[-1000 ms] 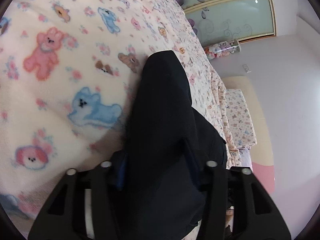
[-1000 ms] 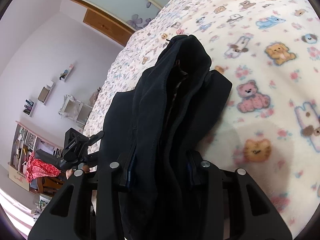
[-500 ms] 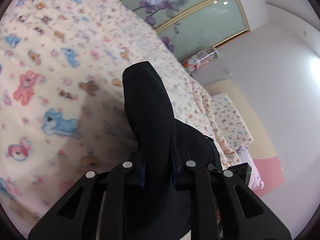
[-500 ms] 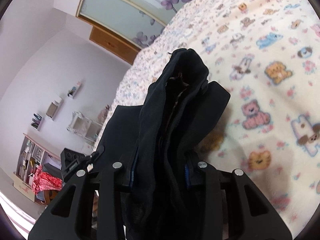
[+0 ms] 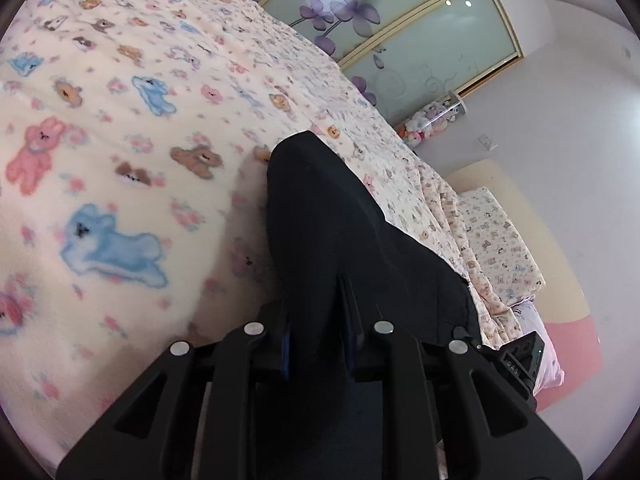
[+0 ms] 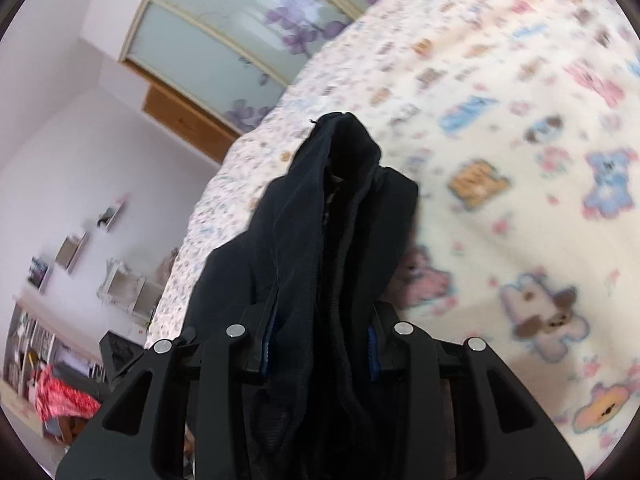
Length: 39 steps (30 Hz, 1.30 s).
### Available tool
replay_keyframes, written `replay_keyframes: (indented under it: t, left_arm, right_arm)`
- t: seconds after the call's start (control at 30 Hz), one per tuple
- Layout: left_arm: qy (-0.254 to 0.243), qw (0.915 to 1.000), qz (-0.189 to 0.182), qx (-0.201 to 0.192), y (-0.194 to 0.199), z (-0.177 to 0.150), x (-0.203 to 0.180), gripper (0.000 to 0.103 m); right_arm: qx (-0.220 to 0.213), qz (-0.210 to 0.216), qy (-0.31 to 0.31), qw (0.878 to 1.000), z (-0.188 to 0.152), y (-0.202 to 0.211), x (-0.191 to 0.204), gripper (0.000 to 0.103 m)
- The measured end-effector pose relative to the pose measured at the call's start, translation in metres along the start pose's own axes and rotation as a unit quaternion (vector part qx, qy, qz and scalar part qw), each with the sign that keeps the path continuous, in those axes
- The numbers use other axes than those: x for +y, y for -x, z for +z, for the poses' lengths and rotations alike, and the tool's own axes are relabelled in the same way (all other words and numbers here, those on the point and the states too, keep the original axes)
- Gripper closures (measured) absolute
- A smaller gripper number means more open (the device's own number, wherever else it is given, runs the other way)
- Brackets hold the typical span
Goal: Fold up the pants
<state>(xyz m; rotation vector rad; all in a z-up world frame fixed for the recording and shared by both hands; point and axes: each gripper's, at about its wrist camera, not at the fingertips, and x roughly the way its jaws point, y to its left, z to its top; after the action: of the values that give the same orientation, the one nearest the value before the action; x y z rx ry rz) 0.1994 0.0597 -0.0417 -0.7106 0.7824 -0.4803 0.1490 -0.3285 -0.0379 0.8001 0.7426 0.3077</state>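
Left wrist view first: a cream fleece blanket (image 5: 120, 168) printed with pink, blue and brown animals fills the left side and covers the bed. At the middle the left gripper (image 5: 316, 328) has its jaws drawn close together on a thick fold of the black pants (image 5: 320, 216), the cloth filling the narrow gap between the blue-edged pads. From the grip the pants run forward in a rounded ridge that ends over the blanket, and a second dark layer spreads out to the right toward the bed's right edge. Further right lie a small-print sheet (image 5: 496, 240), a pale wall and, at the top, sliding glass doors (image 5: 400, 32) with purple flowers. A corner of another black device (image 5: 520, 356) peeks in at the lower right; it may be the other gripper, though too little shows to be sure.

Right wrist view: at the left is a room wall with small shelves (image 6: 72, 248) and something red (image 6: 60, 400) low down. In the middle the right gripper (image 6: 320, 344) is clamped on a bunched stack of the pants (image 6: 340, 220), several folded layers standing up between the jaws and peaking ahead. To the right the blanket (image 6: 520, 200) stretches away, blurred.
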Motion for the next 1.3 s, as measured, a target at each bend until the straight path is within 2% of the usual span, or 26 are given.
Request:
replay_keyframes:
  t: [0.03,0.07,0.1,0.13,0.17,0.2,0.27,0.33,0.4,0.47,0.5,0.6,0.67,0.7,0.77,0.87,0.93,1.0,1.03,1.1,1.13,1.17,1.27,1.3]
  left_arm:
    - [-0.003,1.0,0.008,-0.001,0.0,0.0,-0.001,0.078]
    - [-0.009,0.9998,0.018,-0.002,0.0,-0.001,-0.002,0.068]
    - [-0.016,0.9992,0.036,-0.006,0.001,-0.002,-0.003,0.063]
    - [-0.015,0.9985,0.052,-0.013,0.003,-0.002,-0.002,0.05]
    - [-0.006,0.9975,0.066,-0.026,0.009,-0.002,0.0,0.042]
    - [0.003,0.9969,0.069,-0.037,0.013,-0.001,0.004,0.039]
    - [0.03,0.9941,0.072,-0.075,0.035,-0.001,0.009,0.025]
    - [0.034,0.9909,0.066,-0.112,0.06,-0.006,0.007,0.023]
    - [0.011,0.9906,0.044,-0.129,0.08,-0.013,-0.006,0.015]
    - [-0.019,0.9927,0.004,-0.119,0.088,-0.022,-0.025,0.006]
    - [-0.038,0.9936,-0.017,-0.105,0.087,-0.028,-0.035,0.004]
    - [-0.082,0.995,-0.035,-0.043,0.061,-0.046,-0.059,0.004]
    - [-0.103,0.9944,-0.023,0.0,0.041,-0.056,-0.065,0.004]
    - [-0.113,0.9934,0.0,0.021,0.028,-0.061,-0.065,0.005]
    - [-0.138,0.9888,0.046,0.031,0.013,-0.068,-0.062,0.011]
    - [-0.119,0.9908,0.051,0.039,0.0,-0.065,-0.048,0.015]
    - [-0.11,0.9926,0.041,0.03,-0.003,-0.064,-0.041,0.014]
    - [-0.13,0.9904,0.043,0.022,0.001,-0.069,-0.045,0.013]
    - [-0.141,0.9887,0.05,0.013,0.006,-0.073,-0.048,0.013]
    - [-0.163,0.9822,0.09,-0.02,0.029,-0.083,-0.059,0.007]
    - [-0.178,0.9774,0.107,-0.04,0.042,-0.09,-0.065,0.002]
    - [-0.203,0.9683,0.125,-0.074,0.062,-0.102,-0.071,0.002]
    - [-0.241,0.9472,0.169,-0.126,0.096,-0.124,-0.085,0.002]
    - [-0.251,0.9376,0.192,-0.145,0.108,-0.135,-0.089,0.002]
  right_arm:
    - [0.001,-0.005,0.001,1.0,-0.001,0.0,0.0,0.067]
    - [0.003,-0.016,0.004,1.0,-0.001,0.0,0.001,0.065]
    - [0.002,-0.028,0.004,1.0,-0.001,0.0,0.0,0.059]
    - [0.0,-0.042,0.003,0.999,-0.002,0.001,0.0,0.055]
    - [-0.004,-0.059,-0.001,0.998,-0.003,0.002,-0.001,0.05]
    - [-0.009,-0.067,-0.006,0.998,-0.004,0.006,-0.002,0.048]
    - [-0.027,-0.073,-0.024,0.997,-0.008,0.019,-0.002,0.044]
    - [-0.063,-0.092,-0.027,0.993,-0.01,0.039,0.003,0.044]
    - [-0.099,-0.105,0.001,0.989,-0.012,0.064,0.018,0.044]
    - [-0.113,-0.097,0.034,0.988,-0.017,0.079,0.035,0.043]
    - [-0.108,-0.072,0.046,0.99,-0.022,0.082,0.043,0.04]
    - [-0.06,-0.002,0.052,0.997,-0.041,0.069,0.055,0.04]
    - [-0.017,-0.005,0.049,0.999,-0.053,0.052,0.053,0.04]
    - [-0.004,-0.022,0.047,0.999,-0.056,0.044,0.05,0.04]
    - [0.014,-0.047,0.045,0.998,-0.056,0.03,0.039,0.041]
    - [0.0,-0.014,0.01,1.0,-0.055,0.026,0.02,0.041]
    - [-0.006,-0.01,0.018,1.0,-0.059,0.028,0.019,0.041]
    - [-0.003,-0.019,0.042,0.999,-0.061,0.029,0.024,0.04]
    - [0.001,-0.023,0.047,0.999,-0.062,0.033,0.027,0.04]
    - [0.013,-0.036,0.061,0.997,-0.066,0.044,0.045,0.036]
    - [0.013,-0.04,0.077,0.996,-0.071,0.053,0.053,0.028]
    - [0.006,-0.065,0.109,0.992,-0.086,0.065,0.07,0.017]
    - [-0.013,-0.138,0.197,0.971,-0.118,0.083,0.094,0.014]
    - [-0.022,-0.157,0.216,0.963,-0.126,0.087,0.099,0.013]
